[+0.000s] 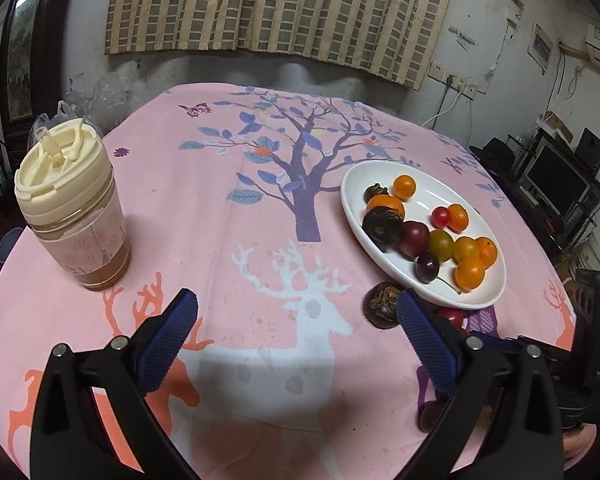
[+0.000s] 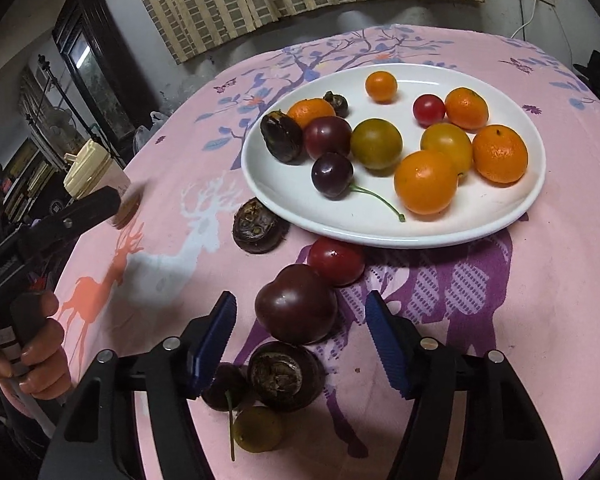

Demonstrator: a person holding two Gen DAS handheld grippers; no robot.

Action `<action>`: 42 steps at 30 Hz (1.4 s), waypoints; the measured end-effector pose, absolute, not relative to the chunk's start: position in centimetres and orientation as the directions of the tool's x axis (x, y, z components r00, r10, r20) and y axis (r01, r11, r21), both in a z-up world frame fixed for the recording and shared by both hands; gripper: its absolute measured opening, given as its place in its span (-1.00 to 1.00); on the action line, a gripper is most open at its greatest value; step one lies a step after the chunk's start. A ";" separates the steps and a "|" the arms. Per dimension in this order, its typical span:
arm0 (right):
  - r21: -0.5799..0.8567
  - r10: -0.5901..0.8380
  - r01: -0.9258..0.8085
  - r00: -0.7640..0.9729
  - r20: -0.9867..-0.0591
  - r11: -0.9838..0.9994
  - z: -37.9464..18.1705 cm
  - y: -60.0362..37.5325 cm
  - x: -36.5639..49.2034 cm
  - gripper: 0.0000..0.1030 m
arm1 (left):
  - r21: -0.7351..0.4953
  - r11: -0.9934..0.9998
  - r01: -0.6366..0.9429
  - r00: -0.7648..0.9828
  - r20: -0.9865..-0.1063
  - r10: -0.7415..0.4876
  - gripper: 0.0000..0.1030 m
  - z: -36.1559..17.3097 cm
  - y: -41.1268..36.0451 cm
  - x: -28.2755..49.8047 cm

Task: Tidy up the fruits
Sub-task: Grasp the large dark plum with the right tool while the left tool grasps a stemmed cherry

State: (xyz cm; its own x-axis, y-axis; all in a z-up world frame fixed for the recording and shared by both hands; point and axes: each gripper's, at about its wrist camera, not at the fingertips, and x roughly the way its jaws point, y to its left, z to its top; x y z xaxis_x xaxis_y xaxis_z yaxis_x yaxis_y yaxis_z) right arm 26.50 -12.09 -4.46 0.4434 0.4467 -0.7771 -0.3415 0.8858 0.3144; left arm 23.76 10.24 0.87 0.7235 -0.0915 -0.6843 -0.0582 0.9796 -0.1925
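A white oval plate (image 2: 496, 216) holds several small oranges, tomatoes, cherries and dark water chestnuts. It also shows in the left wrist view (image 1: 380, 172). On the cloth before it lie a dark plum (image 2: 296, 304), a red tomato (image 2: 336, 260), two water chestnuts (image 2: 256, 230) (image 2: 286, 376), a cherry (image 2: 224, 392) and a green-yellow fruit (image 2: 258, 428). My right gripper (image 2: 300, 316) is open, its jaws either side of the plum, not touching it. My left gripper (image 1: 298, 312) is open and empty above the cloth, a water chestnut (image 1: 380, 304) by its right finger.
A cream-lidded cup (image 1: 74, 208) with brown drink stands at the table's left. The pink tablecloth (image 1: 240, 220) covers the round table. A curtain and wall stand behind, and a shelf with electronics (image 1: 556, 184) is to the right.
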 end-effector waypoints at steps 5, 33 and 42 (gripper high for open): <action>0.313 0.451 -0.344 0.468 -0.760 0.885 -4.4 -11.8 26.7 0.07 | -0.202 0.978 -0.053 0.719 -0.687 -0.103 0.90 0.9 10.3 23.7; 0.425 0.533 -0.322 0.503 -0.681 0.846 -1.4 -15.3 26.1 -0.20 | -0.065 0.809 0.584 0.458 -0.796 -0.395 -0.22 -3.9 -0.7 19.4; 0.421 0.531 -0.323 0.507 -0.679 0.848 -1.3 -15.4 26.1 -0.20 | -0.062 0.811 0.582 0.439 -0.816 -0.377 -0.37 -5.1 -1.3 19.7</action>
